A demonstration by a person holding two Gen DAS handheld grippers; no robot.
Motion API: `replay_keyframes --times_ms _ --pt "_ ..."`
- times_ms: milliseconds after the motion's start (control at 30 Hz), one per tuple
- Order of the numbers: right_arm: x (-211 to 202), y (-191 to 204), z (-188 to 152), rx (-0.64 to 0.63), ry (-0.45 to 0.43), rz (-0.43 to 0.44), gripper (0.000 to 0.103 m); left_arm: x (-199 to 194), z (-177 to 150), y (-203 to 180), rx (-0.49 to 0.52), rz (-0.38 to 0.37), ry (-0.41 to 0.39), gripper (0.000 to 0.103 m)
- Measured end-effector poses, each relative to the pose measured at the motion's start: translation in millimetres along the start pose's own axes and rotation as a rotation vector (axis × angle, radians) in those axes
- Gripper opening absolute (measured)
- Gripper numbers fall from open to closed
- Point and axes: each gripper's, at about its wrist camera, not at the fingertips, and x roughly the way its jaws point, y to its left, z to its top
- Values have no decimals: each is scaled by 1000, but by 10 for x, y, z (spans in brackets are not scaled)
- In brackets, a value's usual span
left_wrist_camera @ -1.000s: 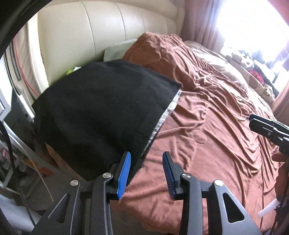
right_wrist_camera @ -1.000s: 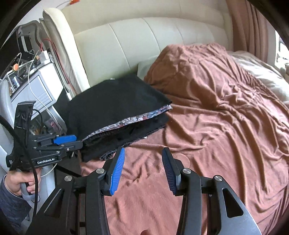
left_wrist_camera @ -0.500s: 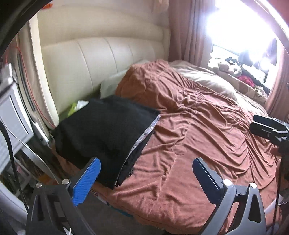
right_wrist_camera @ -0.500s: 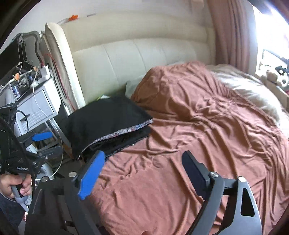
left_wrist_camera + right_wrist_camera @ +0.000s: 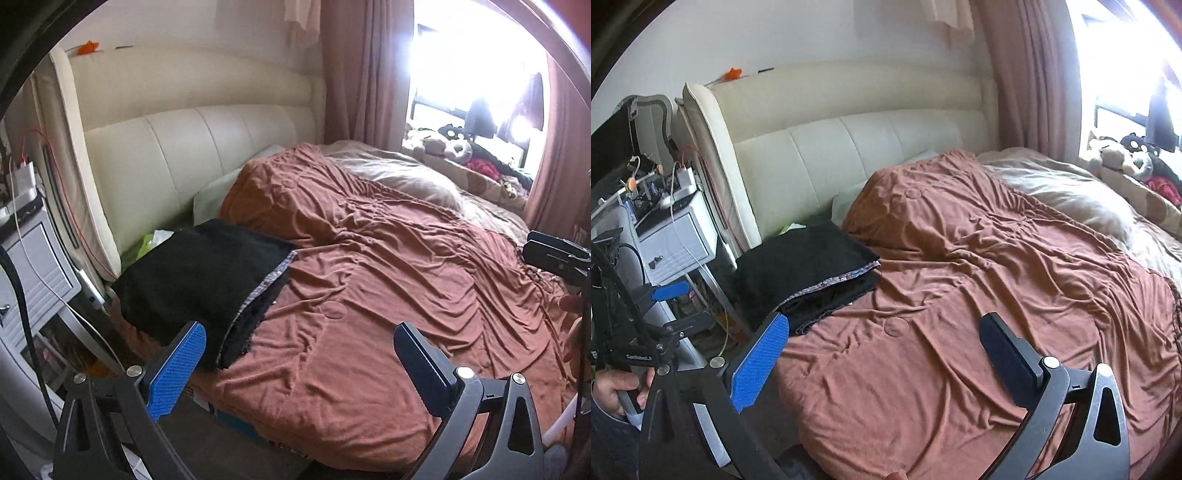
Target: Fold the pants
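The folded black pants (image 5: pixel 201 273) lie at the bed's (image 5: pixel 388 295) near corner by the cream headboard (image 5: pixel 184 147). The left tongs (image 5: pixel 295 354) stand wide and empty; the right tongs (image 5: pixel 882 354) are opening, nothing between them. White lettering on the left tongs' body is too blurred to read.

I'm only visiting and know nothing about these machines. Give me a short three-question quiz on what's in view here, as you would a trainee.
1. True or false: the left gripper holds the folded black pants.
2. The pants lie on the brown bedspread nearest: A) the window, B) the headboard, C) the middle of the bed.
3. Fill in: the right gripper has ____ between its fingers.

Key: 1 false, it is open and clear of them. 2 B. 3 nothing; its jaws are opening.
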Motion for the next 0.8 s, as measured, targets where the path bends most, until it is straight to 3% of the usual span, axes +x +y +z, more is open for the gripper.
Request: replay_keyframes --times_ms 800 --pt "-1937 13 -881 83 -156 -85 103 -1284 -428 -1003 107 -140 -155 103"
